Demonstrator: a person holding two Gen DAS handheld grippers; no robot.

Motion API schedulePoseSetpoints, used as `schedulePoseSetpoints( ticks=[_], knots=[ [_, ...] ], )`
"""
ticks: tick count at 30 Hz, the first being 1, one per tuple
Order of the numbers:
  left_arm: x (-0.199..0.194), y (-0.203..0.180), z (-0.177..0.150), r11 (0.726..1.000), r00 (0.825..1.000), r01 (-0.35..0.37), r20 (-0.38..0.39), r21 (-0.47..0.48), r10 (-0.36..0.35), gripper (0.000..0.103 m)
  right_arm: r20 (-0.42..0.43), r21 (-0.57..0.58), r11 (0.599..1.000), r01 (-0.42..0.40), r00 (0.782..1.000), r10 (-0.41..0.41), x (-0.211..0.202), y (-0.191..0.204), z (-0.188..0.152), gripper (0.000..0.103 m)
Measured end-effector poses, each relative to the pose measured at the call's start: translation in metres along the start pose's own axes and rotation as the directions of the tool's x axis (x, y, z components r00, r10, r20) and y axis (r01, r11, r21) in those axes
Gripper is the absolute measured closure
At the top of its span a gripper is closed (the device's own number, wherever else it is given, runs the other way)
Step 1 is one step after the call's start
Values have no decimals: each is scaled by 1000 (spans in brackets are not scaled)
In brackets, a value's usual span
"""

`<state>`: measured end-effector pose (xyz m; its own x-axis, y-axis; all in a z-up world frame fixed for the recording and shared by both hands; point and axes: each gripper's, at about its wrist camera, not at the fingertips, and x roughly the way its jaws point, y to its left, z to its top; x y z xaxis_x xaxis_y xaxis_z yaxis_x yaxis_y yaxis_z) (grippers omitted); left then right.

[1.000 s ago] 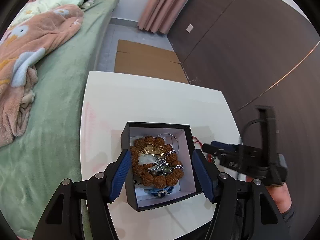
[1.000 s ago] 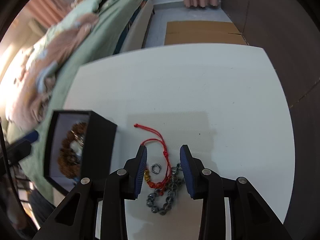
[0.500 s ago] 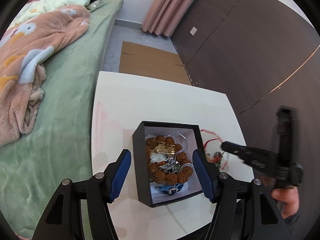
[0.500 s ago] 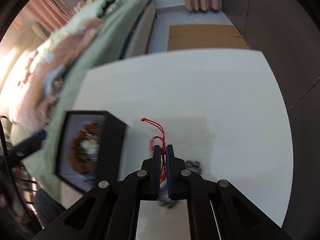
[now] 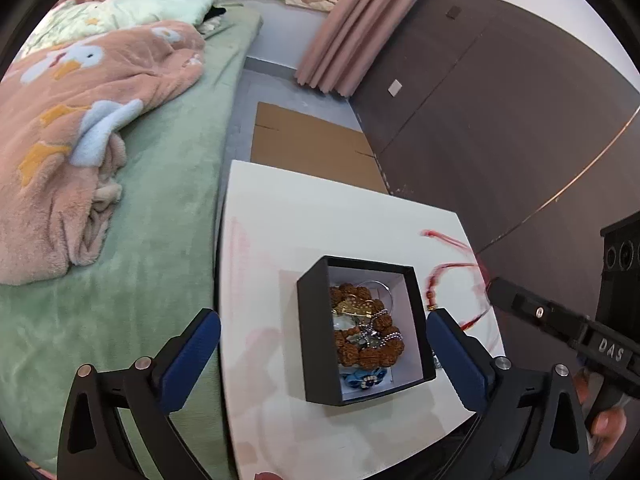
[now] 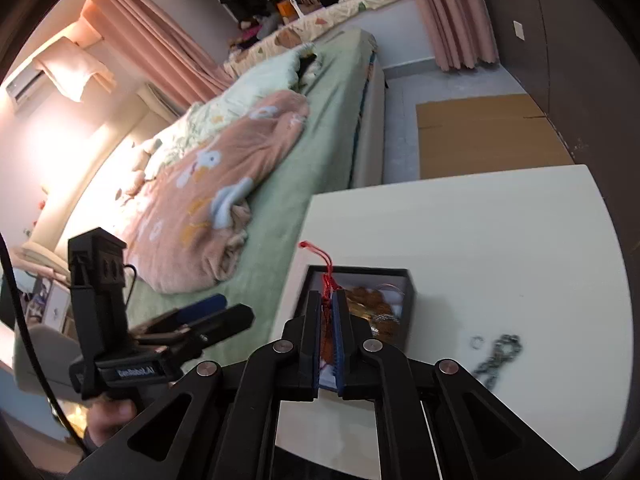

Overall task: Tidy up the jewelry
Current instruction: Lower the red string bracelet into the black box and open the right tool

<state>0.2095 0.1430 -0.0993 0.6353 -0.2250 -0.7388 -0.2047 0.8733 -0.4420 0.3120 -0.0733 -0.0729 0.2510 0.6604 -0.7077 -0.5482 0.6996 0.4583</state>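
Note:
A black jewelry box (image 5: 316, 340) (image 6: 360, 270) with a white lining sits on the white table (image 5: 320, 220). It holds a brown bead bracelet (image 5: 360, 344) and other pieces. My left gripper (image 5: 322, 318) straddles the box, jaws opening wide, pads clear of its walls. My right gripper (image 6: 328, 296) hangs over the box with the red cord bracelet (image 6: 329, 270) pinched between its pads as its jaws start opening. The cord (image 5: 452, 266) dangles, blurred, from its tip (image 5: 496, 284). A silver chain (image 6: 500, 354) and a small ring (image 6: 477, 342) lie on the table to the right.
A green bed (image 5: 160, 200) with a pink blanket (image 5: 80, 140) runs along the table's left edge. Flat cardboard (image 5: 312, 148) lies on the floor beyond the table. A dark wardrobe wall (image 5: 500, 120) stands on the right. A hand (image 6: 112, 412) holds the left gripper's handle.
My right gripper shut on the red cord, lifted it off the table and carried it over to the box. My left gripper's jaws spread wide and drew back from the box.

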Motion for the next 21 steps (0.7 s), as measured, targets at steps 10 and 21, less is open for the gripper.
schedulePoseSetpoints(
  ticks=[10,21],
  knots=[
    [-16,-22,-3,998,998,38,45,58,-41,1,115,146,988,46,991,-63,-28,-42,-38,19],
    [-3,-77,-13,985,999,50,4,168,-52,0,217,267,962,57,969,-117,-83,-91,-72,18]
  ],
)
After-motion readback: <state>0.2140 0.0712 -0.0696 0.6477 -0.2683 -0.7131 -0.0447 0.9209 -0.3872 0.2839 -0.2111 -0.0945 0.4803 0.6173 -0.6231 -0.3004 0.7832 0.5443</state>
